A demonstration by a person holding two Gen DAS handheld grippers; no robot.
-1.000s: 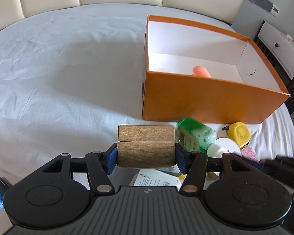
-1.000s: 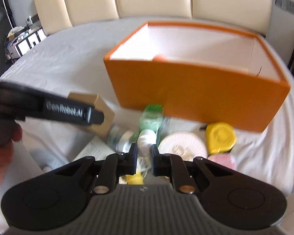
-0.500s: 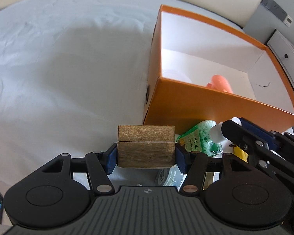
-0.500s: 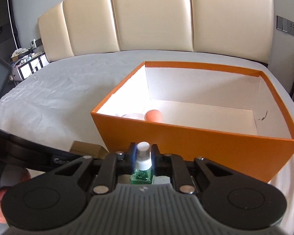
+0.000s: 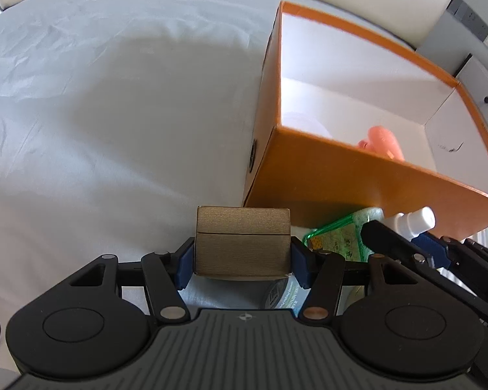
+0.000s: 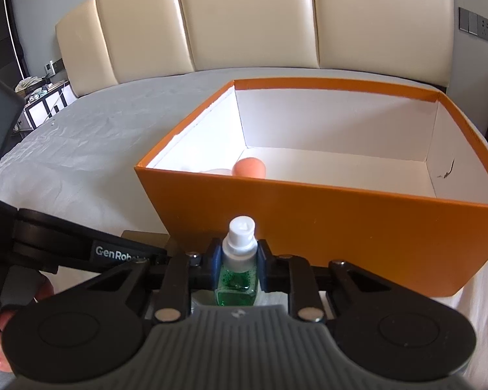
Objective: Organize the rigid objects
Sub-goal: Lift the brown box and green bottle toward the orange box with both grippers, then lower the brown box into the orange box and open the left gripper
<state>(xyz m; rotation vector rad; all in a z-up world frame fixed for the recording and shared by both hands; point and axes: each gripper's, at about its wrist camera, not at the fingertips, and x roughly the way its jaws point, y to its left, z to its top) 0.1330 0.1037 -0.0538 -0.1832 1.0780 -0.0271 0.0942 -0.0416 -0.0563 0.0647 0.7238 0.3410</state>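
My left gripper (image 5: 242,256) is shut on a small brown-gold box (image 5: 242,240), held above the white bed near the front left corner of an open orange box (image 5: 341,178). My right gripper (image 6: 237,260) is shut on the neck of a small green bottle (image 6: 237,278) with a white cap, just before the orange box's (image 6: 309,221) near wall. The bottle also shows in the left wrist view (image 5: 351,230). Inside the orange box lie a pink object (image 5: 382,139) and a pale round thing (image 5: 305,123).
The white bedsheet (image 5: 97,113) stretches left of the box. A cream padded headboard (image 6: 244,16) stands behind. A round labelled container (image 5: 281,295) lies under my left gripper. A dresser (image 5: 481,81) stands at the far right.
Both grippers have risen and moved toward the orange box. My right gripper closed on the green bottle and lifted it from the pile. The brown box stays gripped.
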